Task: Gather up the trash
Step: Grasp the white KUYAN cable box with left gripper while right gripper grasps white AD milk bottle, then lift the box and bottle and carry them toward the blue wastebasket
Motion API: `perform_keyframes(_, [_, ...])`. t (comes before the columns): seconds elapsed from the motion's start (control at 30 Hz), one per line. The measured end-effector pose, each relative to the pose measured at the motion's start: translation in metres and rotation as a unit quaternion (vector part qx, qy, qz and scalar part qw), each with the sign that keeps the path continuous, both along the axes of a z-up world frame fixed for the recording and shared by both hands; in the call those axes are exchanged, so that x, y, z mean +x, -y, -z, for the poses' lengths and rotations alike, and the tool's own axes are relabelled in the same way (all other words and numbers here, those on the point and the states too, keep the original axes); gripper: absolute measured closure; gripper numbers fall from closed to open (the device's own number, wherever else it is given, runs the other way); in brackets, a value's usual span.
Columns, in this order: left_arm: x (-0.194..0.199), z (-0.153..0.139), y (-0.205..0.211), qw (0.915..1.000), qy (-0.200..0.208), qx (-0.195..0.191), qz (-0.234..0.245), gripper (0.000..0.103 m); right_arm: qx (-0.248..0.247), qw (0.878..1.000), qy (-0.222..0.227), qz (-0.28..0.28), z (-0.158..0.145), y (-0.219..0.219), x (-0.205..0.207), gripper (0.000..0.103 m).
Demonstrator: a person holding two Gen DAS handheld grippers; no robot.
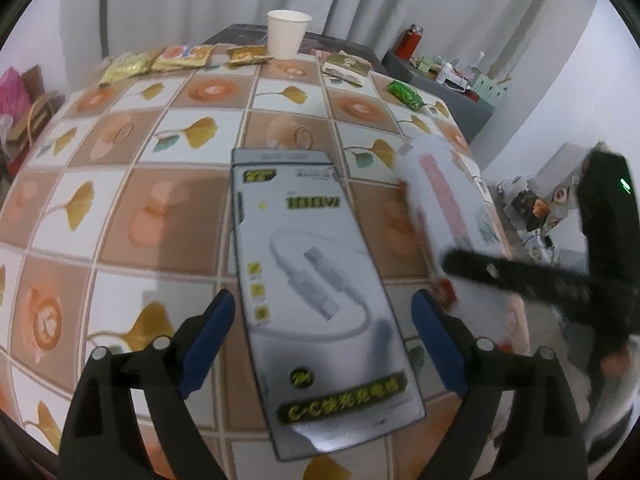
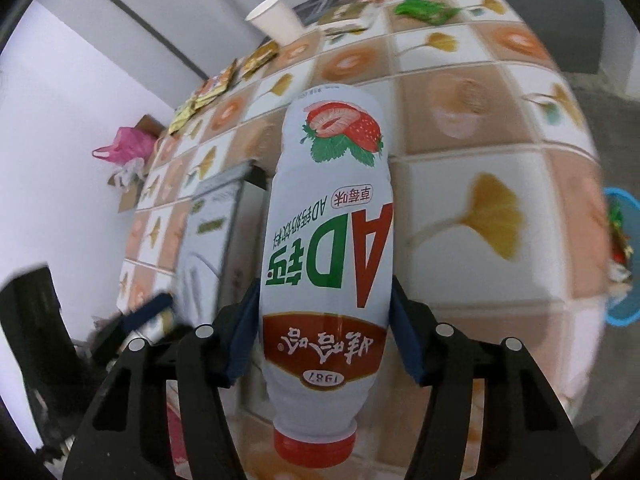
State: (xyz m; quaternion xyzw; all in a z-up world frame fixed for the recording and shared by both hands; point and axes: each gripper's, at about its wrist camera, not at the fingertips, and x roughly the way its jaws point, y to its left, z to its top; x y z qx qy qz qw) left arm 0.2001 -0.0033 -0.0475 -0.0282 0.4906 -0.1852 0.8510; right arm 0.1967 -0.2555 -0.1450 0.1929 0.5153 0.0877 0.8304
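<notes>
My right gripper (image 2: 324,320) is shut on a white strawberry AD milk bottle (image 2: 328,248) with a red cap, held above the table with its cap toward the camera. The bottle shows blurred in the left wrist view (image 1: 436,184), with the right gripper (image 1: 452,276) below it. My left gripper (image 1: 322,312) is open, its blue pads on either side of a grey cable package box (image 1: 316,280) that lies flat on the table. The box also shows in the right wrist view (image 2: 208,232).
A white paper cup (image 1: 286,34), several snack wrappers (image 1: 160,60) and a green wrapper (image 1: 406,94) lie along the far edge of the tiled tablecloth (image 1: 120,208). A blue bin with trash (image 2: 620,256) stands at the right, beyond the table edge.
</notes>
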Motion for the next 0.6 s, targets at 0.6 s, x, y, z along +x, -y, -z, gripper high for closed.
perform_keyframes(0.6, [0.018, 0.021, 0.025, 0.9986, -0.002, 0.053, -0.003, 0.019, 0.014, 0.999, 0.011, 0.028, 0.005, 0.027, -0.047, 0.049])
